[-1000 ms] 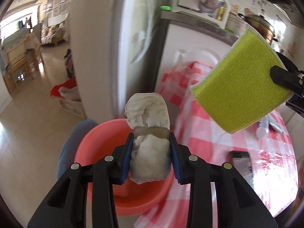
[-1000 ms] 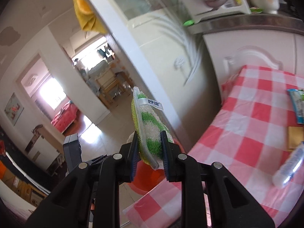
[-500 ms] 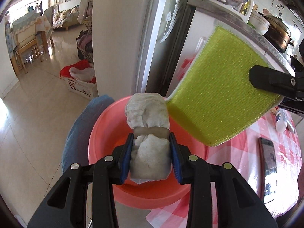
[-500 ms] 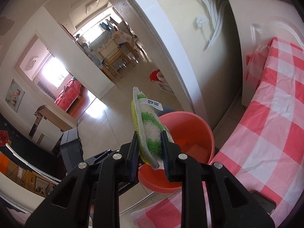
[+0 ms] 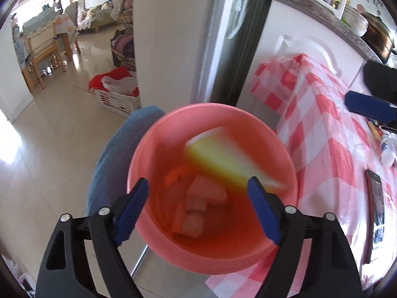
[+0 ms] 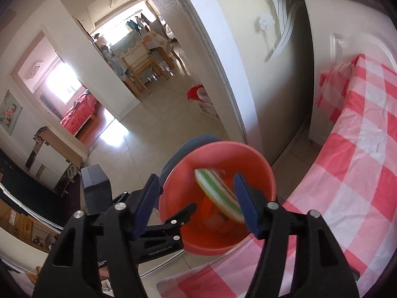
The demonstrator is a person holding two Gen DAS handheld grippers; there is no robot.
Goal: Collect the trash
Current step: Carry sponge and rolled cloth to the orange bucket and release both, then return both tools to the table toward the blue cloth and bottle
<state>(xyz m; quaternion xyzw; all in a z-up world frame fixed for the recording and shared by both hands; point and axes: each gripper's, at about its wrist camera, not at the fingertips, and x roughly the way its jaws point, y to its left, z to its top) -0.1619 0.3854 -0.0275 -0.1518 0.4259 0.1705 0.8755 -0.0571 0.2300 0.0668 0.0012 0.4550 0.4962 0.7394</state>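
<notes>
Your left gripper (image 5: 198,196) hangs over the pink basin (image 5: 213,114) with its blue-padded jaws spread wide and nothing between them. Down in the basin lies the crumpled wad of cloth (image 5: 196,208), resting on the bottom toward the near side. Above it the yellow-green sponge (image 5: 218,164) shows as a motion-blurred wedge inside the basin, tilted, its white edge toward the far rim; you cannot tell from the blur whether it touches the bottom or the wall.

Your right gripper (image 6: 196,206) is also wide, both pads well apart, with nothing gripped. Through the right wrist camera, the sponge (image 6: 218,193) appears as a smeared green-and-white stripe within the basin (image 6: 223,149), just beside the right pad but not pinched by it. In the same view the left gripper (image 6: 161,226) reaches in from the lower left toward the basin's near rim.

The basin sits on something with a blue cover (image 5: 111,159), just beside the edge of the table with the red-and-white checked cloth (image 5: 322,124). On that cloth, in the left wrist view, a dark phone (image 5: 376,206) lies flat near the right edge, and a small plastic bottle (image 5: 388,151) rests beyond it.
</notes>
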